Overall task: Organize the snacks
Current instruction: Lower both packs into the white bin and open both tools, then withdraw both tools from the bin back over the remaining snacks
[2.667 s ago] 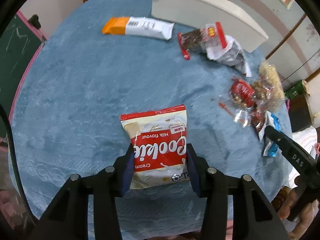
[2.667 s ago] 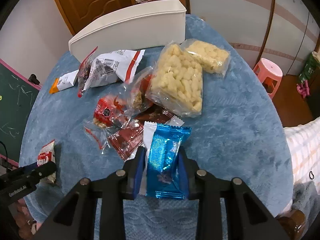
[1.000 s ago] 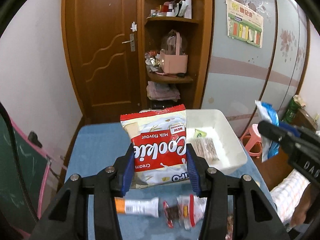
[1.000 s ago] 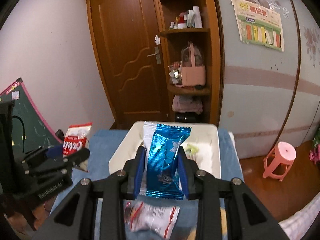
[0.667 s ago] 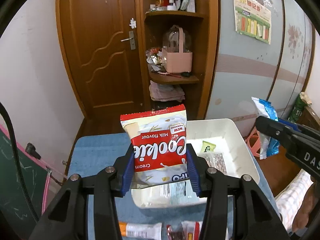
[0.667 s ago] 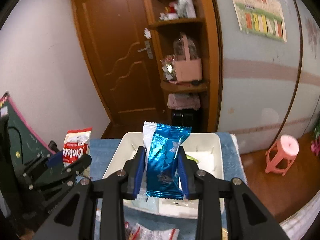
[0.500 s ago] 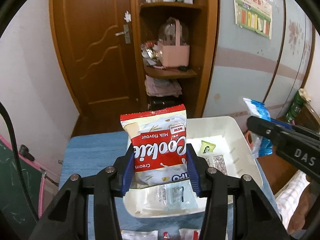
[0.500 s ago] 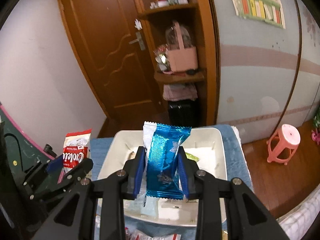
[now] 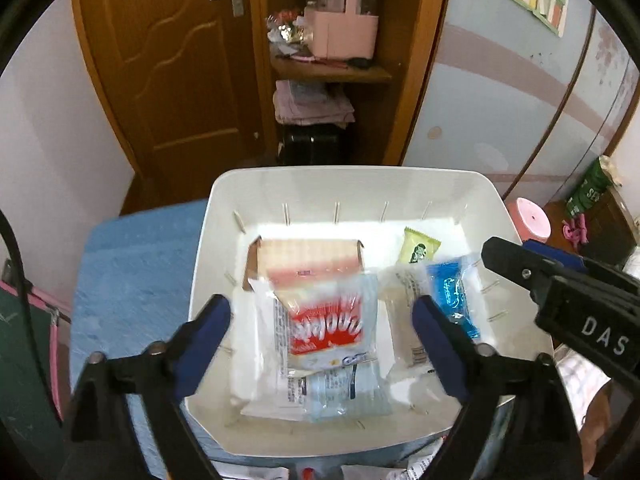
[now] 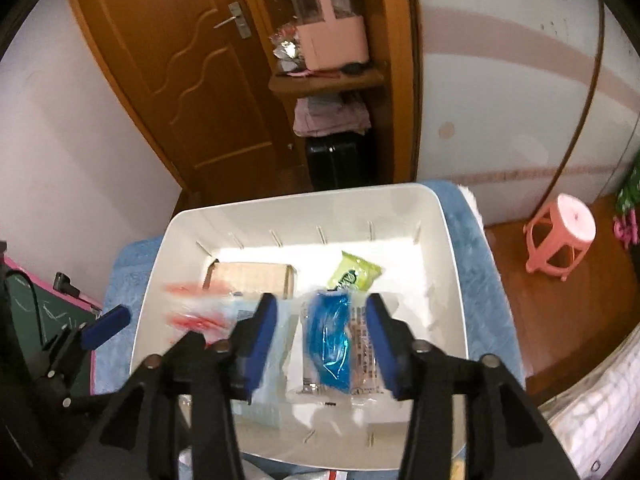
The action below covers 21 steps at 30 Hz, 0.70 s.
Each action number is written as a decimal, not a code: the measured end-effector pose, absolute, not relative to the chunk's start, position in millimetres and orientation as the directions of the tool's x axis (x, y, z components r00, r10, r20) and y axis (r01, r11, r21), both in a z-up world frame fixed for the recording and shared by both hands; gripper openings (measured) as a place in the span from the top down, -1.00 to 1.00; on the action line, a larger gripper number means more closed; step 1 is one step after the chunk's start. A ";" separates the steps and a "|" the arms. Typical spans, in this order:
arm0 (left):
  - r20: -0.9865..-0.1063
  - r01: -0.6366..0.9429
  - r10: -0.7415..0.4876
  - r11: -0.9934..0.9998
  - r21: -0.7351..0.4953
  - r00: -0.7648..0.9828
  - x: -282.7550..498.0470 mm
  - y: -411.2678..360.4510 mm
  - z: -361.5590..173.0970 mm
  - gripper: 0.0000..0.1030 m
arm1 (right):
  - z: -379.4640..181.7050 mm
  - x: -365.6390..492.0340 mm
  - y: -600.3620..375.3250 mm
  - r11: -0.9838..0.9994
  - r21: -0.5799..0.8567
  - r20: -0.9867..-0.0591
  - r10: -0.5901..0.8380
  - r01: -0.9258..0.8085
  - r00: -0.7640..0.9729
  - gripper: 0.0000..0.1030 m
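Note:
My left gripper hangs over the white bin with its jaws opening wide. The red and white cookie packet shows blurred below and between the fingers, touching neither pad, on other packets in the bin. My right gripper is over the same bin, jaws opening too. The blue foil packet lies loose between its fingers, clear of the pads, and appears as the blue foil packet in the left wrist view. The cookie packet is a red blur at left.
In the bin lie a tan wafer box, a green sachet and clear wrapped packets. The bin stands on a blue cloth. A pink stool, a wooden door and shelves lie beyond.
Both grippers have come down over the bin and tilted downward. Each has let go: the cookie packet and the blue packet have dropped out of the jaws into the bin.

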<state>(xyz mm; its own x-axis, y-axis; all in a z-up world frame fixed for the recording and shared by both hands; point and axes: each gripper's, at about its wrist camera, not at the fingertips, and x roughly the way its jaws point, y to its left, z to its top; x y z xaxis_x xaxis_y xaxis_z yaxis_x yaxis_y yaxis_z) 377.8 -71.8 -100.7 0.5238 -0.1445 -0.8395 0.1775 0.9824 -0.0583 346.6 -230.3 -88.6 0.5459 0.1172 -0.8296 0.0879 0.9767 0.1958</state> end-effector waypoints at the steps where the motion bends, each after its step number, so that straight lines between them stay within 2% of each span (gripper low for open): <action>1: -0.842 0.174 -0.147 0.983 -0.064 0.520 377.1 -70.9 -103.0 -0.79 | -90.8 345.3 -234.2 0.972 0.213 -0.827 0.128 0.095 0.548 -0.04; 4: -0.849 0.173 -0.158 0.982 -0.080 0.504 373.6 -69.6 -107.1 -0.79 | -96.6 343.6 -241.9 0.966 0.235 -0.830 0.139 0.112 0.540 -0.13; 13: -0.852 0.142 -0.168 0.984 -0.111 0.496 363.5 -59.5 -102.6 -0.79 | -98.7 334.3 -240.7 0.965 0.236 -0.847 0.146 0.115 0.511 -0.13; 21: -0.828 0.150 -0.159 0.984 -0.092 0.538 330.5 -47.8 -70.9 -0.79 | -72.4 306.1 -232.7 0.972 0.219 -0.836 0.140 0.088 0.530 -0.13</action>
<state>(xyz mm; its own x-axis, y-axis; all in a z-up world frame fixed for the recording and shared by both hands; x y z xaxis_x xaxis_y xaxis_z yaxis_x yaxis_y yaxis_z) 330.5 -47.8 -70.9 0.5378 -0.1593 -0.8279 0.1502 0.9844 -0.0918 306.1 -232.7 -72.4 0.5305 0.1400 -0.8361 0.0883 0.9718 0.2187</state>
